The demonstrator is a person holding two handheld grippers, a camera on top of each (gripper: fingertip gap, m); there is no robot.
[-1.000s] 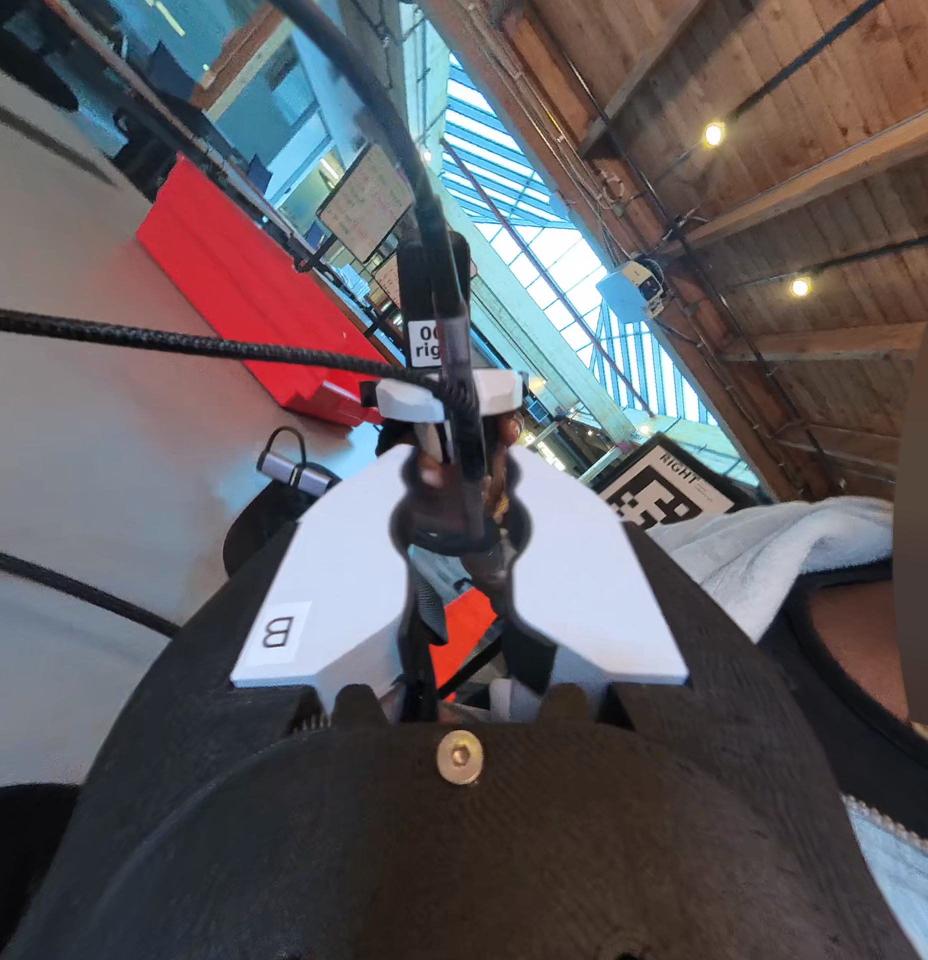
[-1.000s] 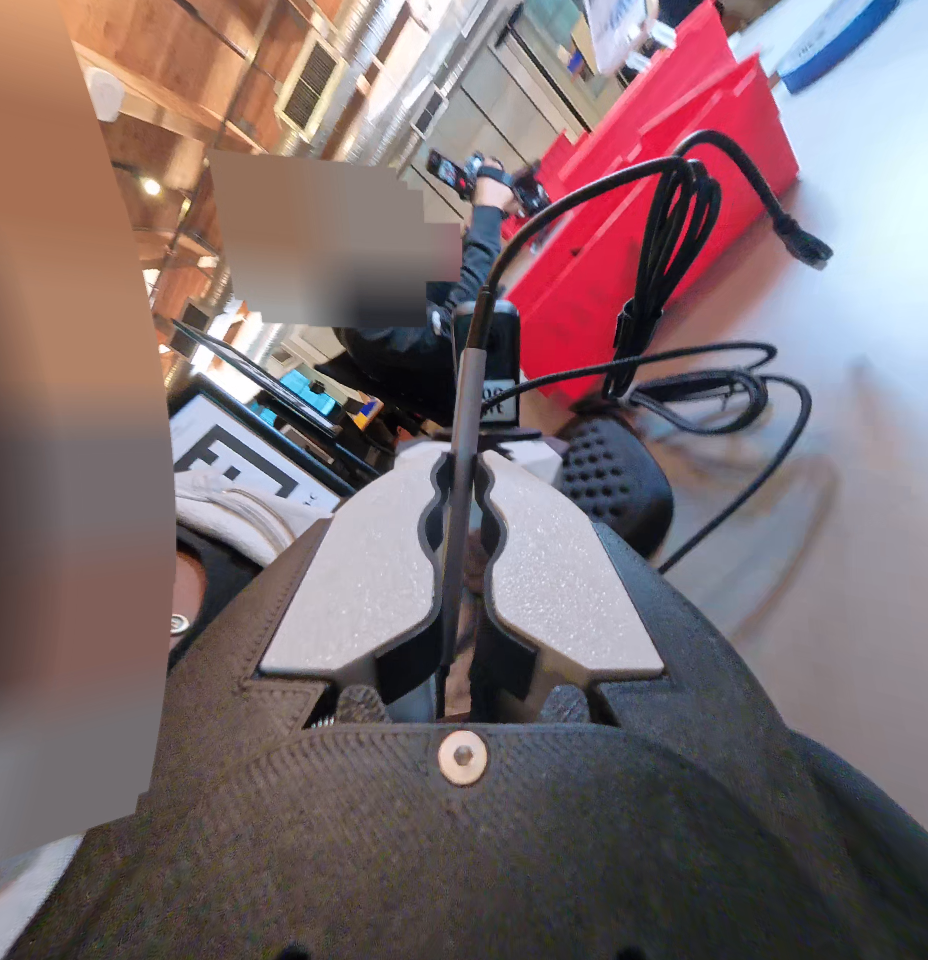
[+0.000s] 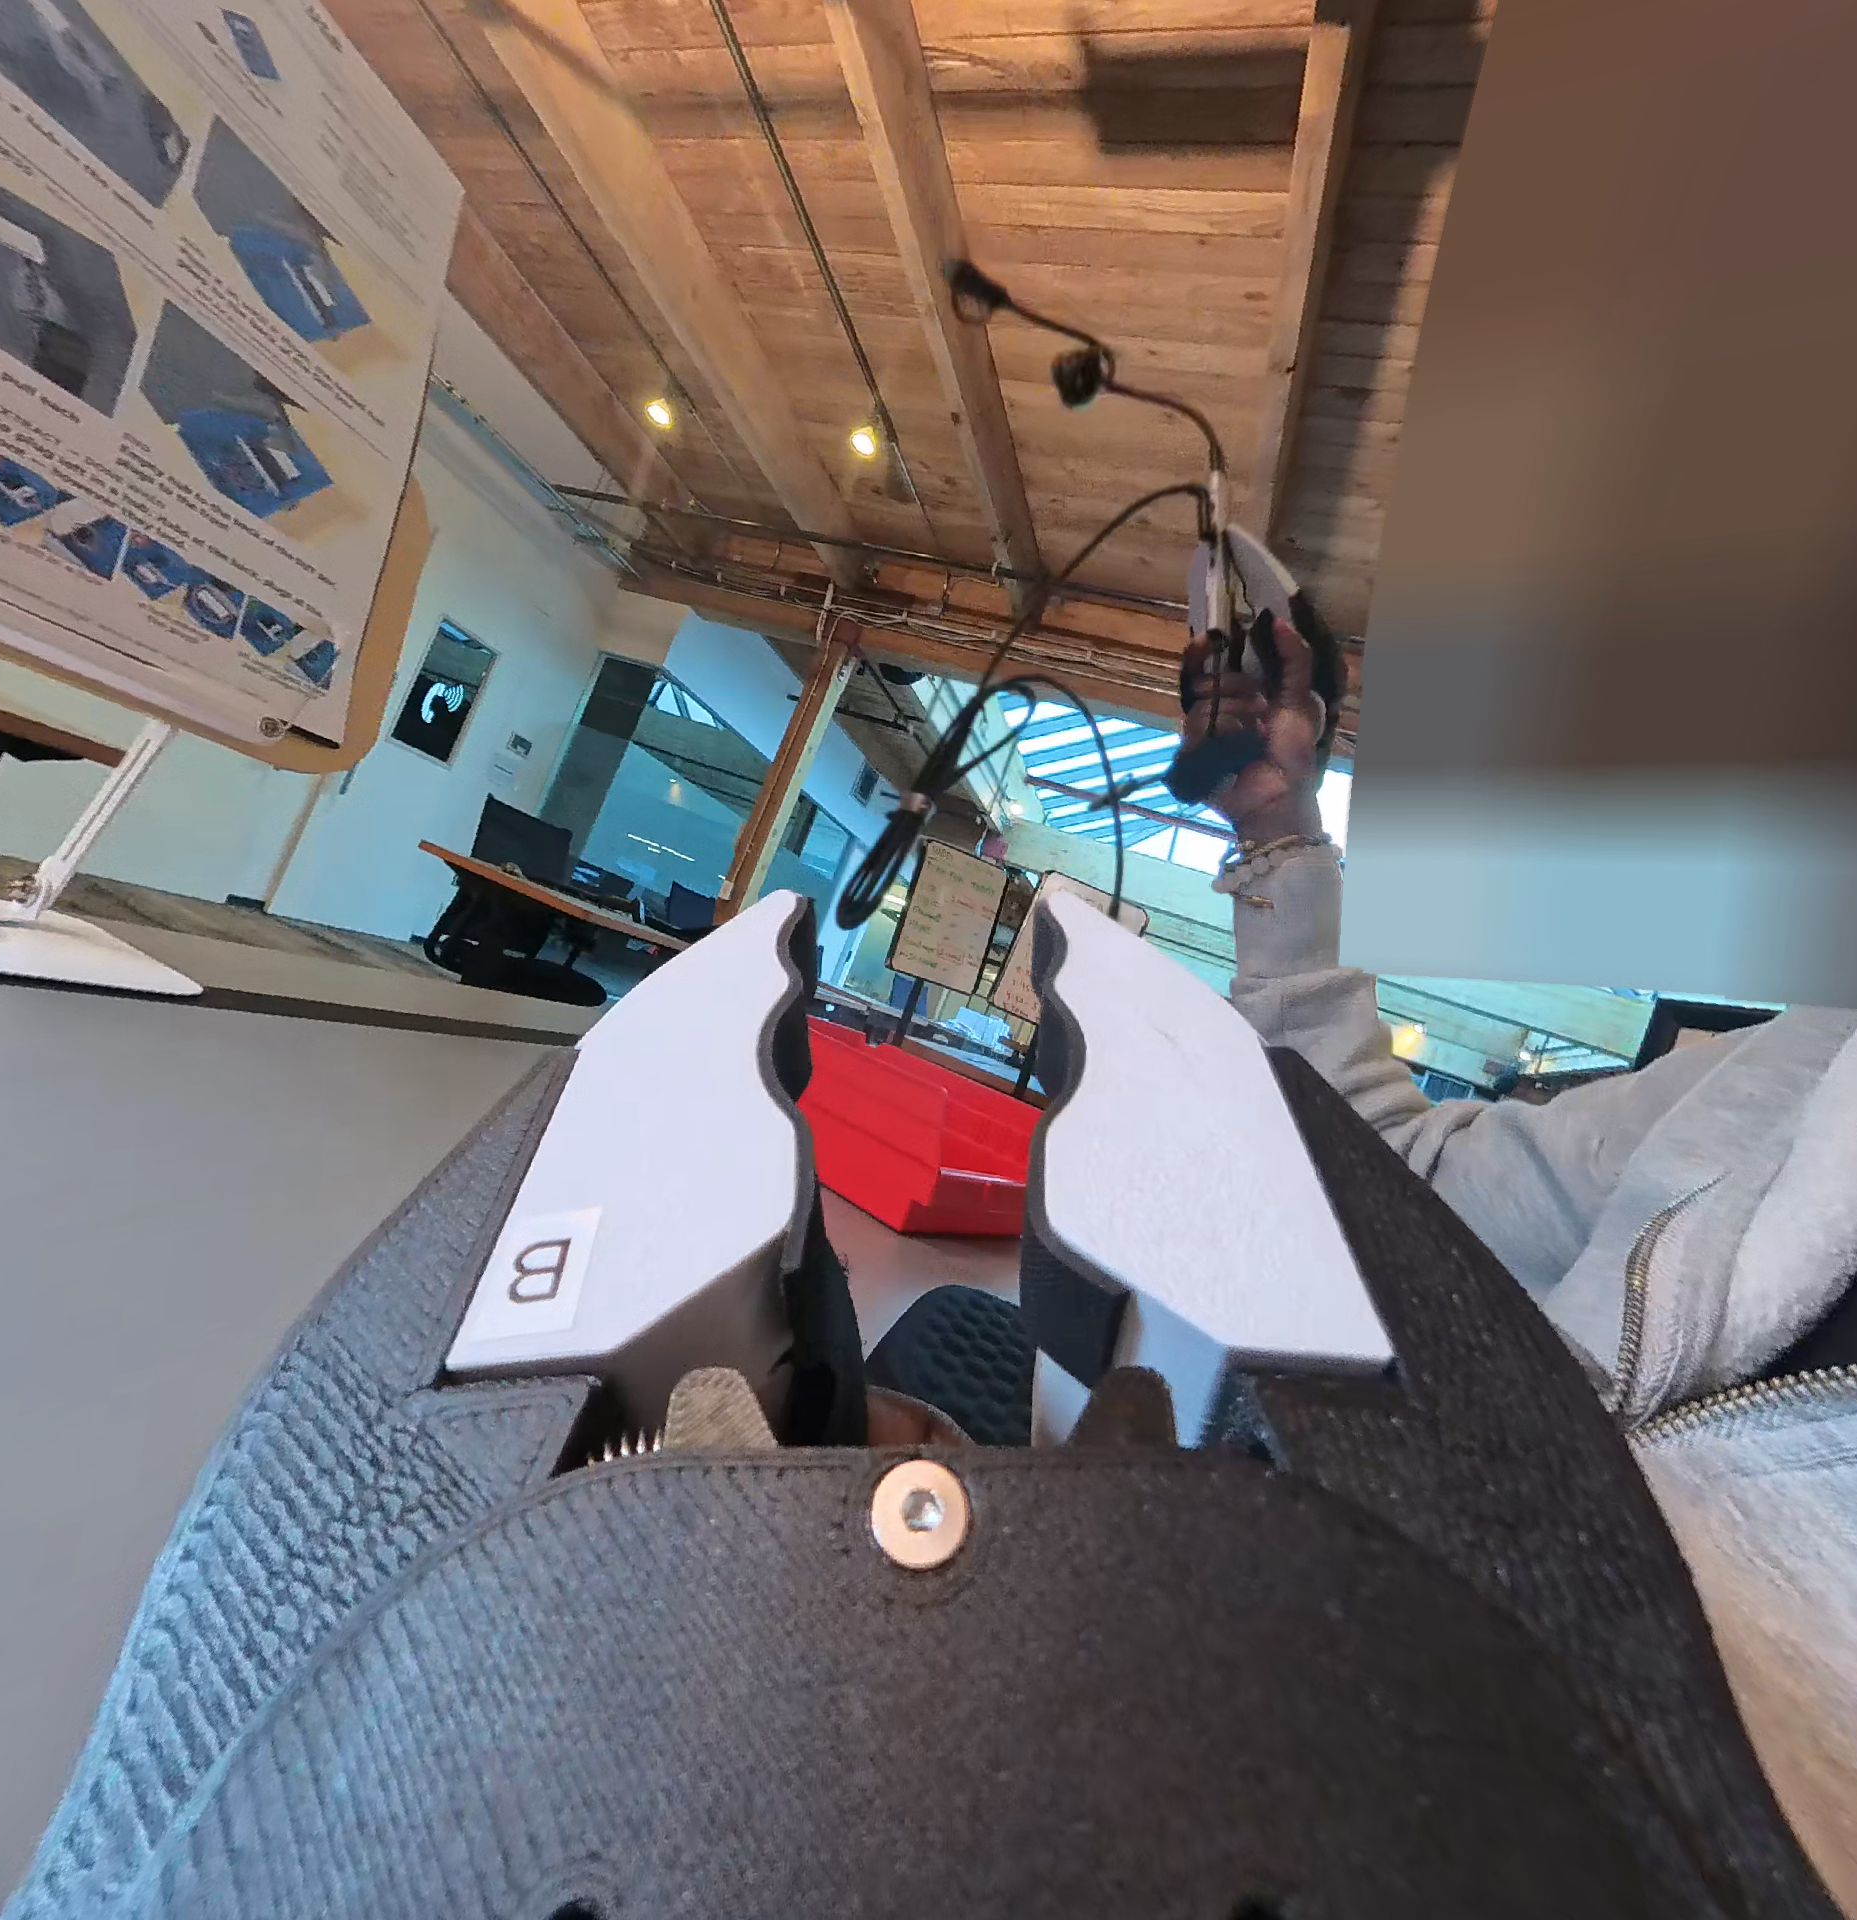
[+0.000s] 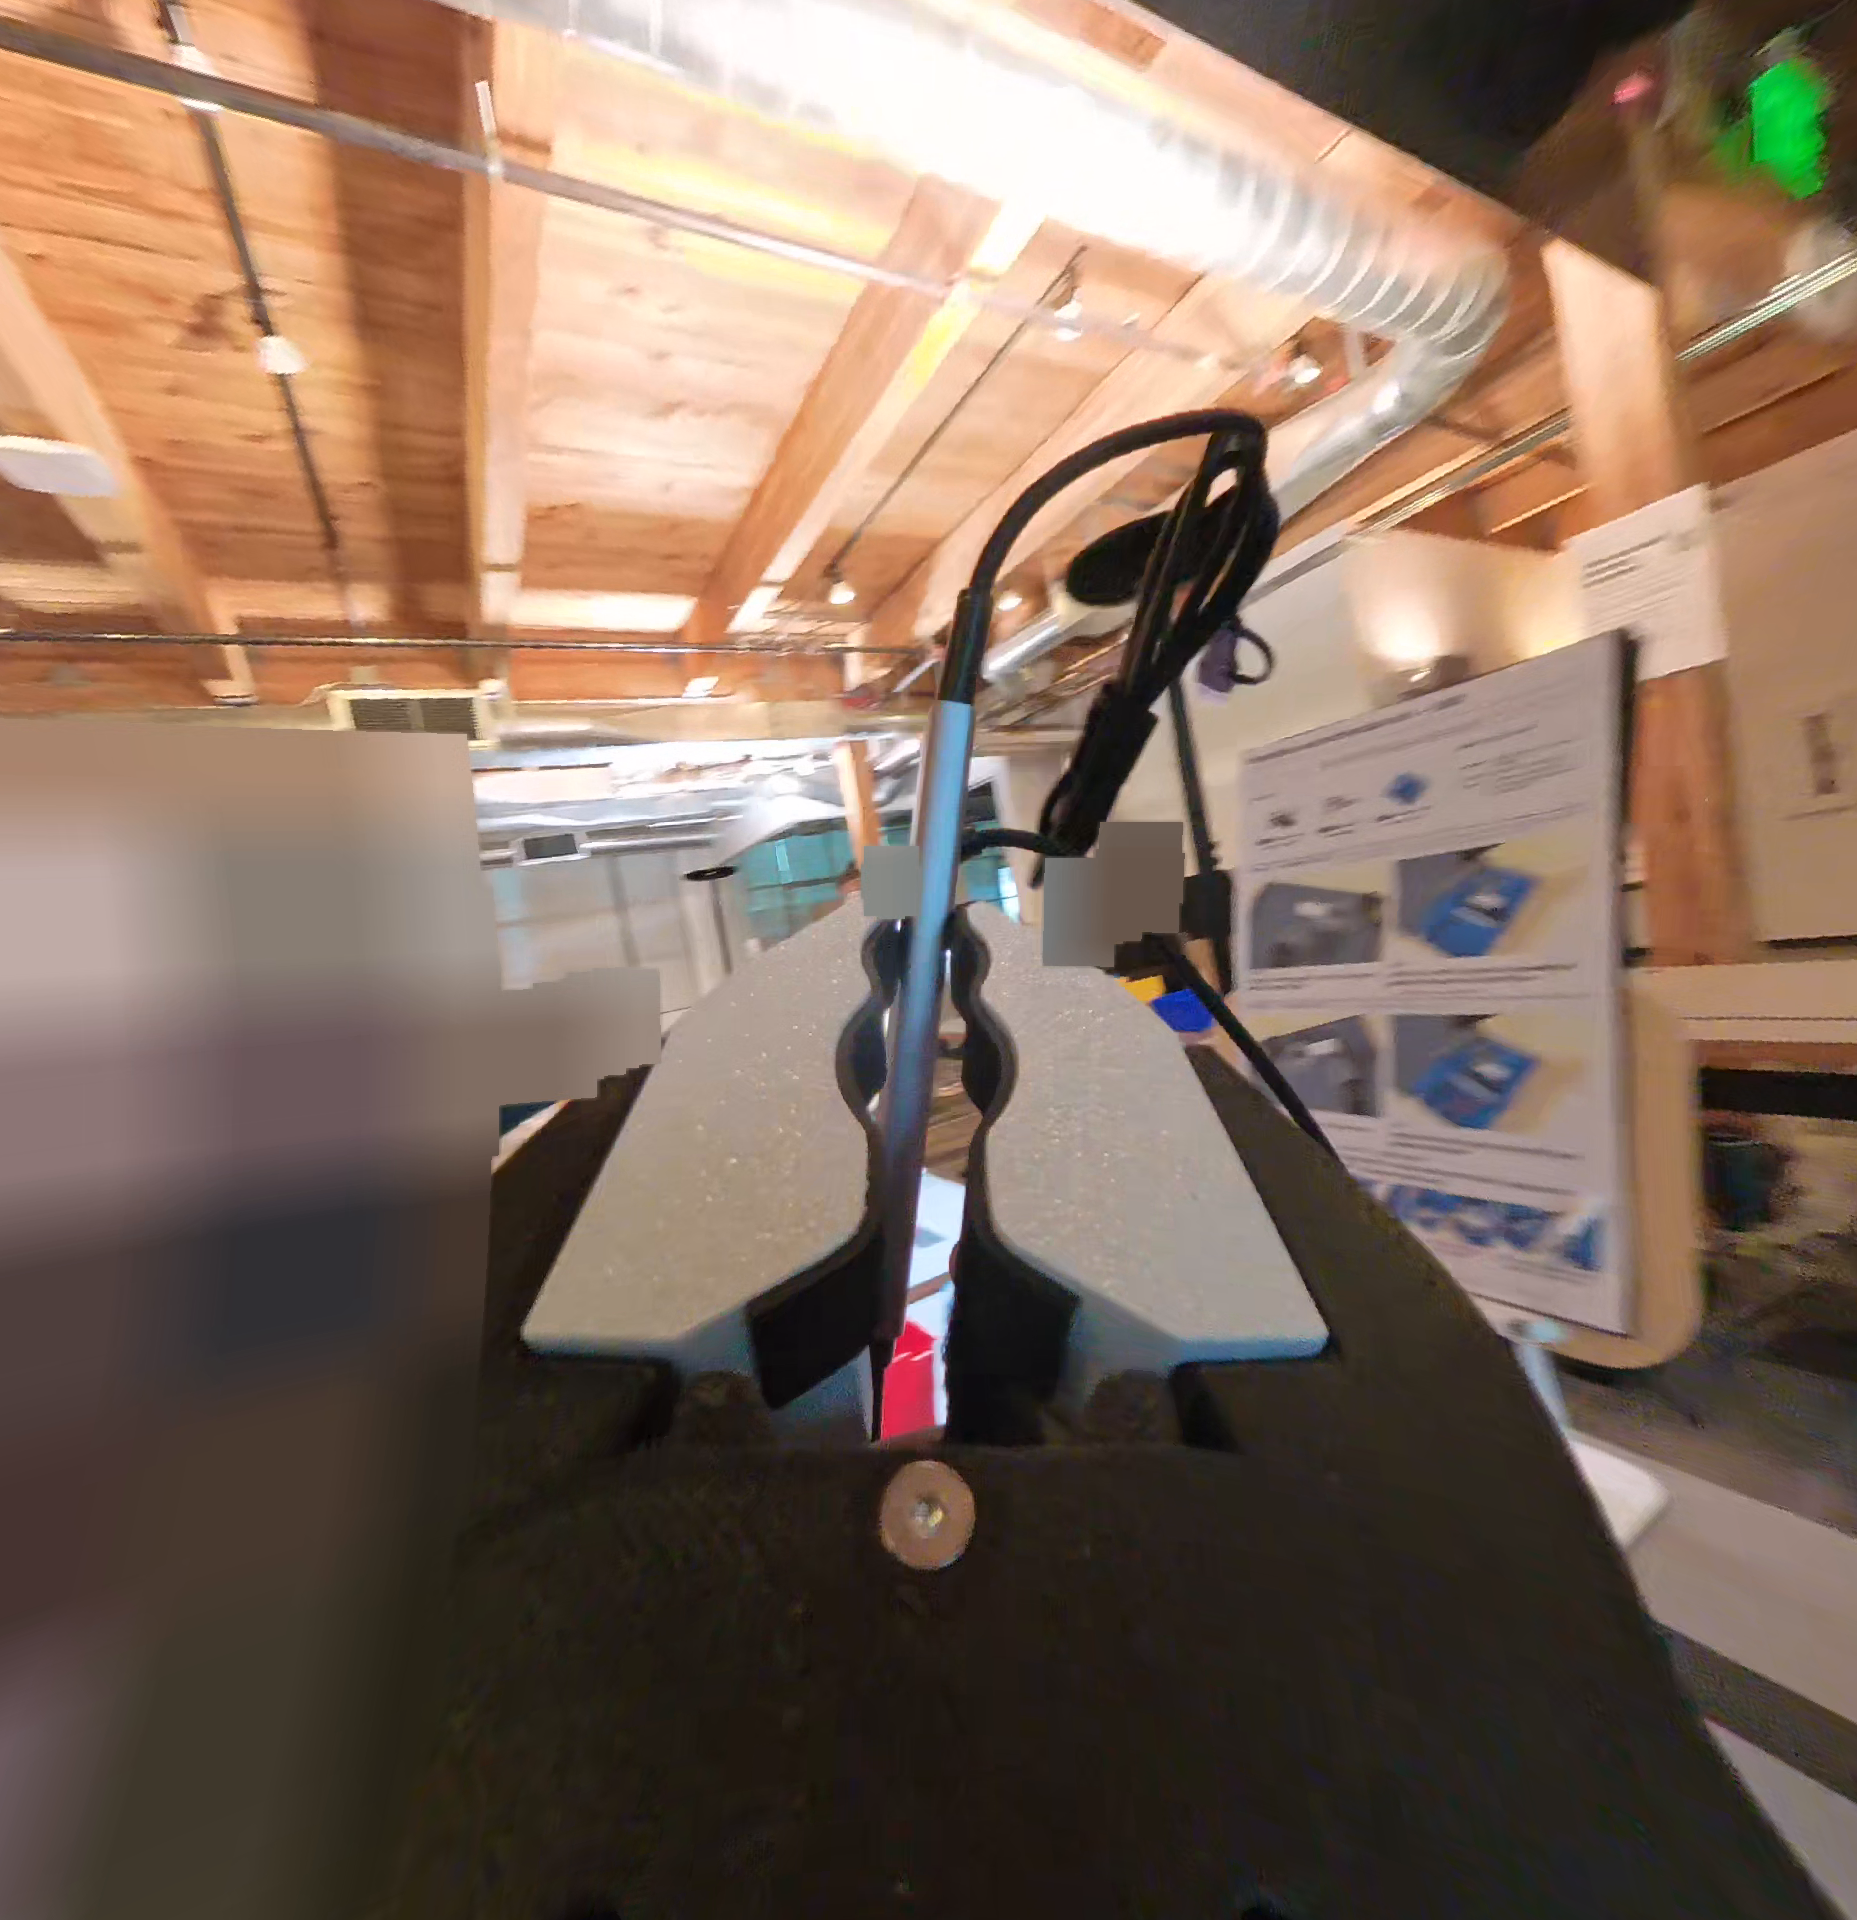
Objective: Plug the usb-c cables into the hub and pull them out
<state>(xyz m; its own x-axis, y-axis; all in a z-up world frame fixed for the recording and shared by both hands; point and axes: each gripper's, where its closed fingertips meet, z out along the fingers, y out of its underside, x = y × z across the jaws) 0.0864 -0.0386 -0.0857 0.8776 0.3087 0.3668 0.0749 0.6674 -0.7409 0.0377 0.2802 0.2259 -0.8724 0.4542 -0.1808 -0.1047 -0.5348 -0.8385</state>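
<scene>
Left tool (image 3: 919, 940): fingers spread apart, nothing between them; it sits low over the grey counter (image 3: 207, 1164) and points up and across the room.
Right tool (image 4: 924, 935): fingers pressed together on the slim grey hub (image 4: 929, 904), which stands edge-on between them and reaches up beyond the fingertips.
Right tool, seen from the left wrist: raised high, up and to the right of the left tool (image 3: 1230, 592), gripped by a hand (image 3: 1267, 727) in a grey sleeve (image 3: 1308, 945).
Hub: pinched in the right tool, clear of the counter; its own black lead (image 4: 1059, 488) leaves the far end and arches over to the right.
USB-C cables: a bundle of black cable (image 4: 1163, 665) hangs from that arch, just right of the right tool's tips; in the left wrist view the same cables (image 3: 934, 790) dangle in loops below the raised tool, above and ahead of the left fingertips.
Connection: cannot tell whether any cable plug is seated in the hub.
Red bin (image 3: 903, 1132): on the counter straight ahead of the left tool, seen through the gap between its fingers.
Instruction board (image 3: 176, 343): on a white stand, up and left of the left tool; also to the right of the right tool (image 4: 1443, 987).
Image quality: right wrist view is motion-blurred.
</scene>
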